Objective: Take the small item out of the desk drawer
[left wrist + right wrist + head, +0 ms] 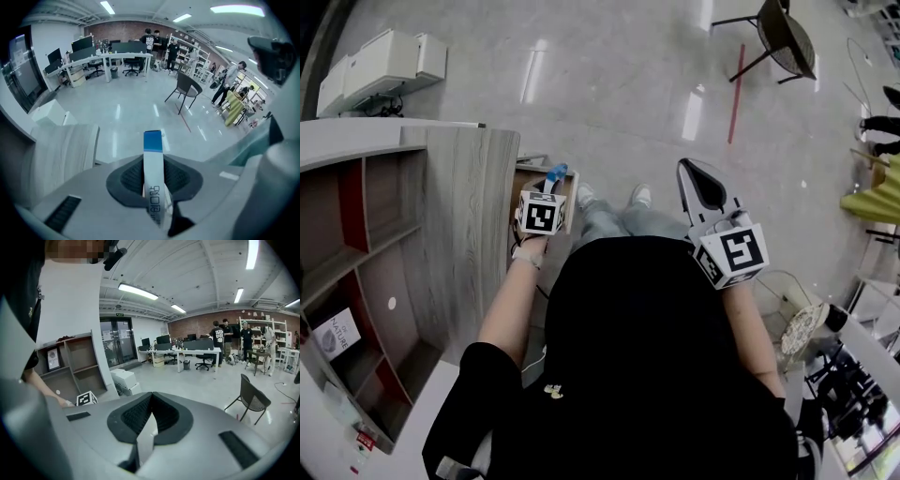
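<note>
Small packet (153, 140), thin and flat, white with a blue end and a line of print on its face, stands edge-on between the jaws of the left gripper (153, 164). The jaws are closed to a narrow gap, with the ribbed pads pressing on its two broad faces. The lower half is in the grip and the blue end sticks out past the tips. In the head view the packet (556, 172) shows just ahead of the left gripper (546, 202), over the open drawer (528, 177) beside the wooden desk side (469, 234). It looks lifted clear, though how far above the drawer it hangs I cannot tell. It seems very light and only moderately stiff, like card or wrapped paper, so a hard squeeze could crease it and its smooth faces could slide in a loose hold. The broad faces near the middle look like the best place to grip, which is about where the pads sit now. The right gripper (151, 399) is raised at the person's side with its jaws together and nothing between them, well apart from the drawer (692, 171).
</note>
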Tool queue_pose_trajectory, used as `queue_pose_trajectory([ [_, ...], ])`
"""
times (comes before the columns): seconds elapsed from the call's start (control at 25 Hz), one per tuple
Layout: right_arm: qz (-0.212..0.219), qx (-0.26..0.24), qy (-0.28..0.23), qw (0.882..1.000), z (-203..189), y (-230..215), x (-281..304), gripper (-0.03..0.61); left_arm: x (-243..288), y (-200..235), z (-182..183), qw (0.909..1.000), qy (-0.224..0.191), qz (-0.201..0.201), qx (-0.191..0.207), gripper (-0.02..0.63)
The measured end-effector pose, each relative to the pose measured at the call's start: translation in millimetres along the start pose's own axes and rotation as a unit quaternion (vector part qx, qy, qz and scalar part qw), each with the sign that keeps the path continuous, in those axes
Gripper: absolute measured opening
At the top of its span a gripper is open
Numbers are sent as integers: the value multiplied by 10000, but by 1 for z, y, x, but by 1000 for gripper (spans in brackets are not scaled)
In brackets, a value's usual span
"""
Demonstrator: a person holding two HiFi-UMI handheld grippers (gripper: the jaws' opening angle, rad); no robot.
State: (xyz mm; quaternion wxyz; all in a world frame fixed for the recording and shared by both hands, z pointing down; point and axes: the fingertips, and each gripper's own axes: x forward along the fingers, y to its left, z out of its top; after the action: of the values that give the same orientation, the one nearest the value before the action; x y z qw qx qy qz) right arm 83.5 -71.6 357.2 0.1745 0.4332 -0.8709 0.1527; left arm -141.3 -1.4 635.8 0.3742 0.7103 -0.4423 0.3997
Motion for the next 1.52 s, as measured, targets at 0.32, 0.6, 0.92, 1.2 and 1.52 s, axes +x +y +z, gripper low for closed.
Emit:
queue_pose_trajectory([
  [0.32, 289, -203, -422, 9985, 36, 1, 11, -5, -97, -39, 104, 9893, -1420, -235, 234, 83],
  [0.6, 591, -390, -772, 9945, 66, 15, 13, -5, -184, -60, 170, 9619, -2683, -132, 516, 83],
  [0.92, 999, -537, -1253, 9856, 107, 36, 7, -5, -268, -69, 206, 9141, -3989, 295, 664, 81],
  [1.2, 1264, -690, -1528, 9777, 131, 53, -4, -5, -310, -83, 211, 8821, -4668, 268, 578, 83],
  [1.52, 1434, -737, -1569, 9744, 137, 64, -9, -5, -326, -87, 208, 8738, -4811, 348, 619, 83],
])
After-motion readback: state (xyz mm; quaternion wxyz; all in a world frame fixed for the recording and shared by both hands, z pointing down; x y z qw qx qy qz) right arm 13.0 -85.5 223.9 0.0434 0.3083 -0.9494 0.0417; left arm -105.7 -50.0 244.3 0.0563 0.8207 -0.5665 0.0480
